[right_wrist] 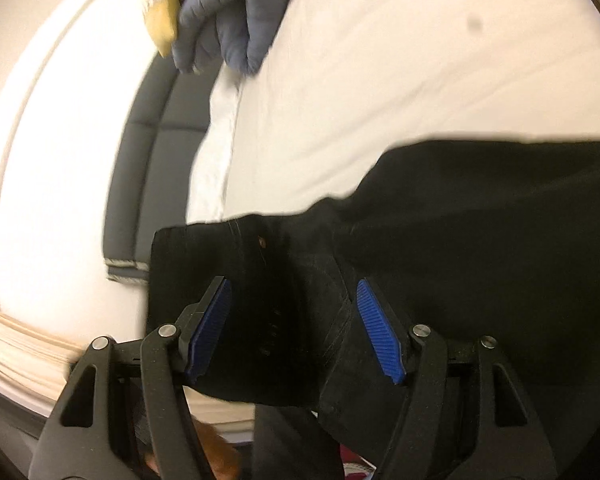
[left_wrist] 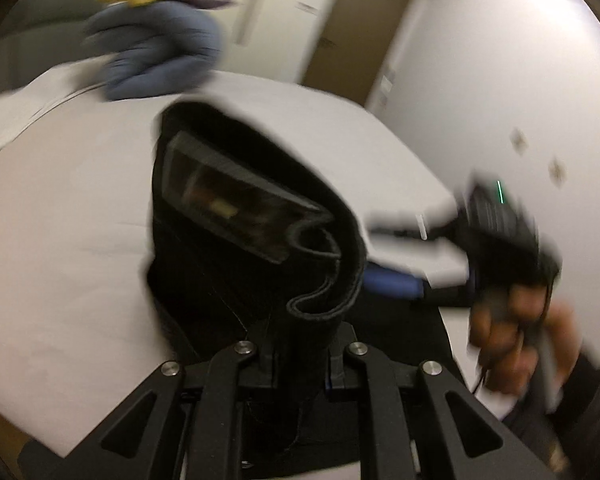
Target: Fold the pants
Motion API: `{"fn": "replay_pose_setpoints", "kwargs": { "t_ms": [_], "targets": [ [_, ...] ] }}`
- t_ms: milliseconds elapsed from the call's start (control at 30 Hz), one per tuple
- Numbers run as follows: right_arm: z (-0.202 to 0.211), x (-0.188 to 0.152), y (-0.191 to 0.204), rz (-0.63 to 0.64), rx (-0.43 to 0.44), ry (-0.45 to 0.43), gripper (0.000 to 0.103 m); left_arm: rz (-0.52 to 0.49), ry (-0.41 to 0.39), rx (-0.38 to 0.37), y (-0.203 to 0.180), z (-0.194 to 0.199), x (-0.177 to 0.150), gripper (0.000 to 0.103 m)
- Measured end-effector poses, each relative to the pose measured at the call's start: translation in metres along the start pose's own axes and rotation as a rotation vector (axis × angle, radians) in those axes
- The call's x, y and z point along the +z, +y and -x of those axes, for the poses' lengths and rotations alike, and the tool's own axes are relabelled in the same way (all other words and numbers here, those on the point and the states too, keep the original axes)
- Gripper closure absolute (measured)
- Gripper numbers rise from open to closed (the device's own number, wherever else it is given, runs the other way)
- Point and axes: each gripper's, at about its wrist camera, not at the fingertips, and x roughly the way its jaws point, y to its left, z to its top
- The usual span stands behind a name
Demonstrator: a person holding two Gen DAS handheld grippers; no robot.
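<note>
Black pants (left_wrist: 236,240) lie on a white bed. In the left wrist view my left gripper (left_wrist: 298,354) is shut on the waistband end and lifts it, so the inside label and drawstring show. In the right wrist view my right gripper (right_wrist: 294,330) is open, its blue pads (right_wrist: 374,330) on either side of a black edge of the pants (right_wrist: 460,240). The right gripper also shows in the left wrist view (left_wrist: 396,284), low at the pants' right side, held by a hand.
A blue-grey garment (right_wrist: 236,12) and a yellow item (right_wrist: 162,12) sit at the head of the white bed (right_wrist: 420,60). A grey headboard (right_wrist: 148,168) runs along the left. A brown door (left_wrist: 360,36) and white wall stand beyond the bed.
</note>
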Motion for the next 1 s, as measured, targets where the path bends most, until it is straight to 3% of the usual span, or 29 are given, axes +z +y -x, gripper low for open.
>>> {"fn": "replay_pose_setpoints", "kwargs": {
  "t_ms": [133,233,300,433,500,633,667,700,800,1000],
  "targets": [
    [0.042,0.008,-0.016,0.002,-0.006,-0.028,0.035,-0.176,0.089,-0.024,-0.057,-0.03,-0.022,0.089],
    [0.066,0.003,-0.025,0.022,-0.016,-0.028,0.034,-0.219,0.144,-0.038,-0.075,-0.046,-0.033,0.089],
    [0.078,-0.002,-0.032,0.027,-0.017,-0.016,0.028,-0.247,0.165,-0.032,-0.084,-0.053,-0.035,0.089],
    [0.086,-0.005,-0.045,0.036,-0.085,0.022,0.027,-0.327,0.173,0.011,-0.099,-0.059,-0.04,0.089],
    [0.08,-0.007,-0.058,-0.007,-0.166,0.051,0.027,-0.347,0.171,0.029,-0.101,-0.061,-0.039,0.089],
    [0.08,-0.009,-0.074,-0.043,-0.148,0.033,0.03,-0.397,0.179,0.053,-0.112,-0.063,-0.045,0.089],
    [0.08,-0.009,-0.075,-0.033,-0.153,0.034,0.04,-0.405,0.183,0.057,-0.115,-0.064,-0.046,0.089],
    [0.078,-0.009,-0.074,-0.003,-0.159,0.042,0.064,-0.416,0.182,0.06,-0.114,-0.058,-0.056,0.089],
    [0.07,-0.012,-0.062,0.077,-0.24,0.039,0.087,-0.438,0.175,0.063,-0.12,-0.06,-0.059,0.089],
    [0.113,-0.011,-0.052,0.153,-0.223,-0.064,0.089,-0.498,0.136,0.036,-0.149,-0.055,-0.053,0.089]
  ]
}}
